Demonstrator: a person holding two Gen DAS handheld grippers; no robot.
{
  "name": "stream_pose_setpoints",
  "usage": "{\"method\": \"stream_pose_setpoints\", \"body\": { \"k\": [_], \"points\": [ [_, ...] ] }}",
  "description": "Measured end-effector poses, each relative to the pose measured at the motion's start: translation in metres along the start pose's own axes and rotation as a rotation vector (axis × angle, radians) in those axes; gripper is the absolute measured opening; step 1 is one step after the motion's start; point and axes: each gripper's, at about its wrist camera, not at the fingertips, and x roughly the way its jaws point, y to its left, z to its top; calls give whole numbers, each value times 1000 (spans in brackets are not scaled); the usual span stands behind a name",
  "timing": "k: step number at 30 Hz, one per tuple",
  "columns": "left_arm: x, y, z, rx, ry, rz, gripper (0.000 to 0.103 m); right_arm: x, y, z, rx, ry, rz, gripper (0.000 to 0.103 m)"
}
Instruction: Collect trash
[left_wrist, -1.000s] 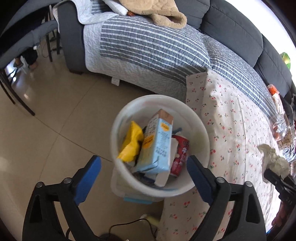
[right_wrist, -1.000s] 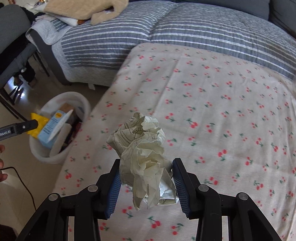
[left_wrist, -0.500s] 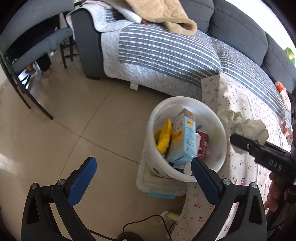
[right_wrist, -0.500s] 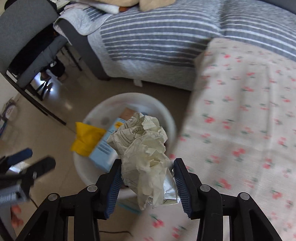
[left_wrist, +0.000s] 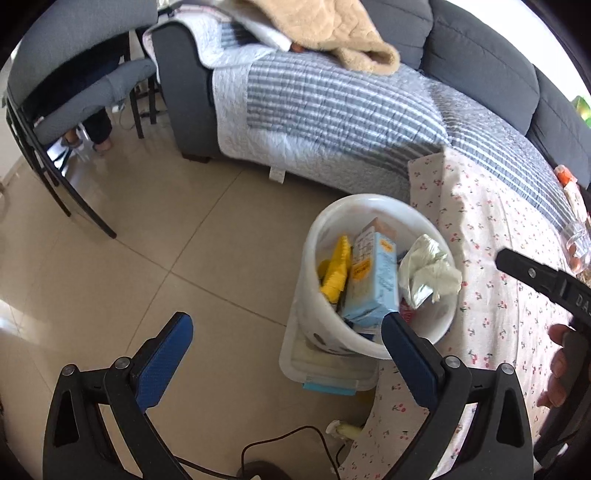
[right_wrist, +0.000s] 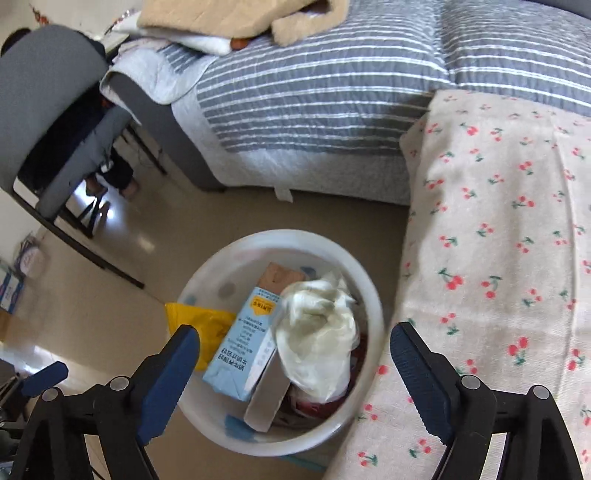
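A white trash bin (right_wrist: 207, 280) stands on the floor beside the cherry-print table cloth (right_wrist: 509, 236); it also shows in the left wrist view (left_wrist: 369, 206). In it lie a crumpled paper wad (right_wrist: 317, 328) (left_wrist: 424, 269), a light blue carton (right_wrist: 247, 350) (left_wrist: 369, 280), a yellow wrapper (right_wrist: 199, 325) (left_wrist: 334, 277) and something red. My right gripper (right_wrist: 295, 380) is open and empty just above the bin. My left gripper (left_wrist: 284, 362) is open and empty over the floor, left of the bin.
A sofa with a grey striped quilt (left_wrist: 332, 110) and a tan blanket (left_wrist: 325, 33) stands behind the bin. A grey chair (left_wrist: 74, 85) is at the far left. A clear box (left_wrist: 325, 373) sits under the bin, a black cable (left_wrist: 280, 443) lies on the tile floor.
My right gripper opened and let go of the paper wad, which now lies in the bin. My left gripper drew back to the left, away from the bin.
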Motion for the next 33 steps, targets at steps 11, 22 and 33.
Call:
{"method": "stream_pose_setpoints", "body": {
  "k": [11,22,33],
  "points": [
    [-55,-97,-49,194,-65,-28,103,-100,-57,-52,12,-64,-243,103],
    [-115,-173,-103,250,-163,-77,103,-222,-95,-127,-8,-178,-486,103],
    [-114,-192,-120,219,-193,-72,103,-284,-108,-182,6,-319,-618,103]
  ]
}}
